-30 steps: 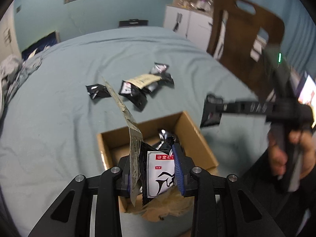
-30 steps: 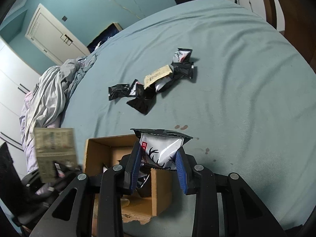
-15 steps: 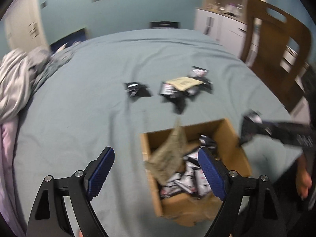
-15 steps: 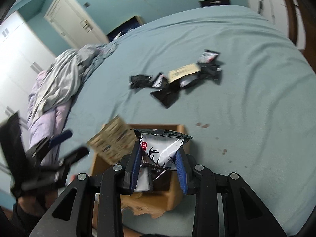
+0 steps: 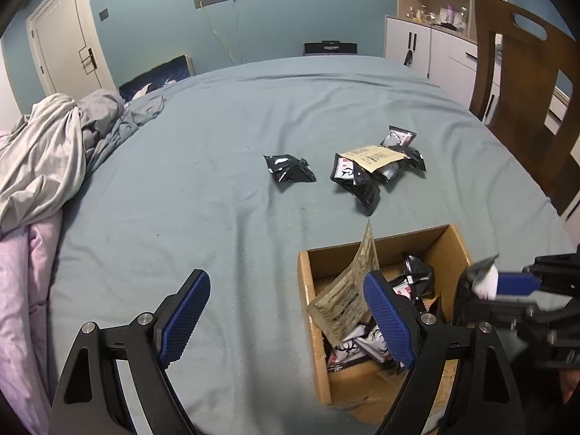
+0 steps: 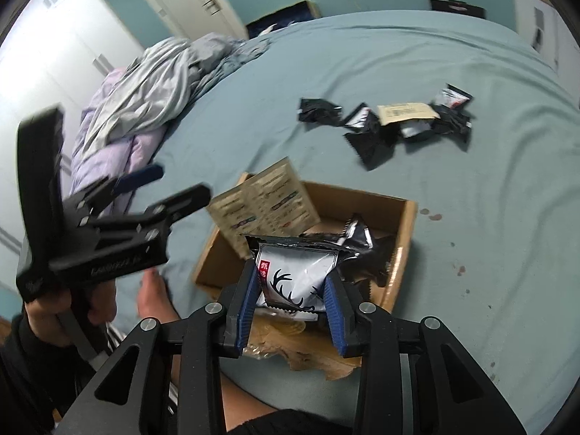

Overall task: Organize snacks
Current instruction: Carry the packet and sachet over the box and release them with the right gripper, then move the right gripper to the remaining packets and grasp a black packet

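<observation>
A cardboard box (image 5: 306,290) sits on the blue-grey bed, holding several black-and-white snack packets and a tan packet (image 5: 348,286) leaning on its left wall. My left gripper (image 5: 286,311) is open and empty, to the left of the box. My right gripper (image 6: 291,301) is shut on a white deer-print packet (image 6: 293,275) above the box (image 6: 406,224). The tan packet (image 6: 264,206) stands at the box's far left corner. Loose packets lie farther out: one black packet (image 5: 289,168) and a pile (image 5: 377,166) with a tan packet on top.
Rumpled grey and pink bedding (image 5: 40,166) lies at the left. A wooden chair (image 5: 522,83) stands at the bed's right edge. White cabinets (image 5: 427,47) and a door (image 5: 61,50) are behind.
My left gripper opened and let go of the tan packet and a deer packet into the box, then drew back to the left. My right gripper moved over the box with its packet.
</observation>
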A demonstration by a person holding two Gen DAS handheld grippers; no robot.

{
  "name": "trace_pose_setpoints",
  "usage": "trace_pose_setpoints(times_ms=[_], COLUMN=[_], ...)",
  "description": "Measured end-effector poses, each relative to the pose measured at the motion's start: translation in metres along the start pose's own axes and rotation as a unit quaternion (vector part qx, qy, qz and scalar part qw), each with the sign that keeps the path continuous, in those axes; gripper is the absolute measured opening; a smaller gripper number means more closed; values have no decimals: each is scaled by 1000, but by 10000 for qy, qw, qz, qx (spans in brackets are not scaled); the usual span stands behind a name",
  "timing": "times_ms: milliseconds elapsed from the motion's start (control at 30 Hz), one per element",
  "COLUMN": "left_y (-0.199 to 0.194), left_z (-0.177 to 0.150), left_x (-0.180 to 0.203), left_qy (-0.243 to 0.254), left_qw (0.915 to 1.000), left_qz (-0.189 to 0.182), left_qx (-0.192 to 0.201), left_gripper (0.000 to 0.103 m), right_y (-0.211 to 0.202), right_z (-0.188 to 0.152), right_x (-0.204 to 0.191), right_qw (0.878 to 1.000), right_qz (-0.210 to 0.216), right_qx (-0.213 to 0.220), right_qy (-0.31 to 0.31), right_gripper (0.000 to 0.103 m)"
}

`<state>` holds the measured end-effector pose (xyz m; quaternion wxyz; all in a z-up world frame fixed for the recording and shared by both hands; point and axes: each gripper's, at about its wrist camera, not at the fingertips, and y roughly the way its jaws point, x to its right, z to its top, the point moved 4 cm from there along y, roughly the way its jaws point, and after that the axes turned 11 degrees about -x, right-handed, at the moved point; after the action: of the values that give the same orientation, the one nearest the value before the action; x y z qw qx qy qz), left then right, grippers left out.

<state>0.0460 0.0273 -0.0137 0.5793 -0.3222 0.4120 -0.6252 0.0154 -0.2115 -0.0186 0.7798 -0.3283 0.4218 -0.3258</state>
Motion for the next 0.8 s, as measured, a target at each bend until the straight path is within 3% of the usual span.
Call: trace_pose_setpoints(times_ms=[67, 133, 200, 333, 467, 567, 800], left_y=[0, 0, 0, -1, -1, -1, 0], left_z=[-1, 0, 0, 2, 1, 1, 9], left_x=[0, 0, 1, 0, -2, -4, -5], left_qy=[6, -4, -16, -51, -111, -162, -284], left_qw=[10000, 10000, 10000, 10000, 9998, 9998, 9996], left_qz=[9, 6, 10, 21, 117, 76, 60], left_qx=[-12, -22, -28, -33, -96, -100, -48], left_gripper=[88, 88, 88, 88, 88, 88, 88], right_y=[-5, -13, -20, -25, -30, -30, -15], right_z=[1, -1, -1, -4, -1, 10, 43], right_x=[7, 15, 22, 28, 33, 38, 62], right_qw=[9995, 9974, 9946, 9916, 9865, 9850, 9799], right_qz=[-14, -55, -16, -193, -808, -1012, -1180], right_qx=[145, 384, 566, 696, 823, 763, 630], right_qy=[296, 606, 874, 1074, 1162, 1175, 1478], right_gripper=[43, 65, 70, 71, 71, 71, 71])
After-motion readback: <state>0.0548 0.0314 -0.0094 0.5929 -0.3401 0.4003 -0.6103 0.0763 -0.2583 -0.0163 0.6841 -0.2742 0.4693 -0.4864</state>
